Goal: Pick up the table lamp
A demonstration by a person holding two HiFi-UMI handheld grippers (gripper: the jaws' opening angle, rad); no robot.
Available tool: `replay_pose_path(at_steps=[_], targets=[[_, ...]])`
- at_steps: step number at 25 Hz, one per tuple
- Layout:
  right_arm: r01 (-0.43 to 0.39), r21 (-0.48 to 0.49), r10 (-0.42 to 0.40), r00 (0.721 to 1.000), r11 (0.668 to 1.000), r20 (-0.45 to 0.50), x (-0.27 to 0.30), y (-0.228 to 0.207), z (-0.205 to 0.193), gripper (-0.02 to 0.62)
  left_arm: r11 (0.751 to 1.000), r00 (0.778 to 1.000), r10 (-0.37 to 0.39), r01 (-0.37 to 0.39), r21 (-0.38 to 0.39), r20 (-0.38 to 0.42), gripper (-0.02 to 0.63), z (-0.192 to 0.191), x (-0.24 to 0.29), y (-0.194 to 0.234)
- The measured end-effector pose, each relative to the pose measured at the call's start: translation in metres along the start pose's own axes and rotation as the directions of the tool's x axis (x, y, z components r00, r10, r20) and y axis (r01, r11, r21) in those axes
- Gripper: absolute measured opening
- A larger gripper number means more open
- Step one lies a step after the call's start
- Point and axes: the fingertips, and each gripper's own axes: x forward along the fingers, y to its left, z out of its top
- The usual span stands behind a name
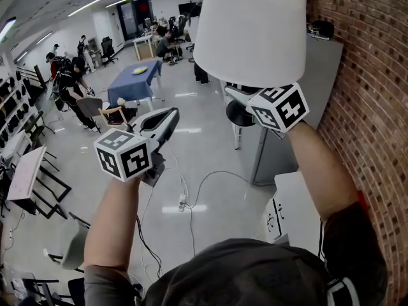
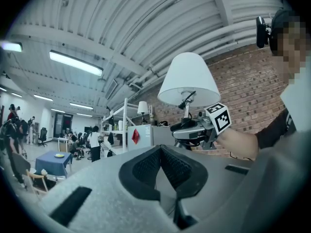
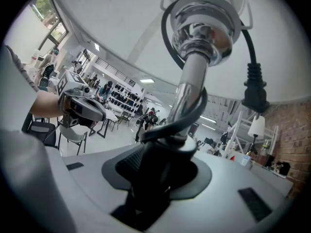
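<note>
The table lamp's white shade (image 1: pixel 248 30) fills the top of the head view, held up off any surface. My right gripper (image 1: pixel 234 98) is just under the shade, shut on the lamp's chrome stem (image 3: pixel 190 93). The black cord is looped round the stem and its plug (image 3: pixel 255 98) hangs under the shade. The lamp base is hidden. My left gripper (image 1: pixel 171 115) hovers to the lamp's left, apart from it. Its pads (image 2: pixel 146 166) meet with nothing between them. From the left gripper view the lamp (image 2: pixel 188 79) and the right gripper (image 2: pixel 183 128) show ahead and to the right.
A brick wall (image 1: pixel 363 75) runs along the right. Below the lamp stand a grey cabinet (image 1: pixel 280 152), a black stool (image 1: pixel 239 115) and a white unit (image 1: pixel 294 203). A cable and power strip (image 1: pixel 182 203) lie on the floor. A blue table (image 1: pixel 134 81), chairs and people are farther off.
</note>
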Motion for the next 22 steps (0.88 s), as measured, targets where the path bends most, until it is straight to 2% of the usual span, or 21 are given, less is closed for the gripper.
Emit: replay_pose_path(at_steps=[22], targets=[[0.019,0.011,-0.019,1.0,1.0,-0.008,-0.0049,-0.0084,-0.0048,0.153,1.0,1.0,-0.012,0.012,0.014,0.005,0.005,0.0039,0.0071,0.004]])
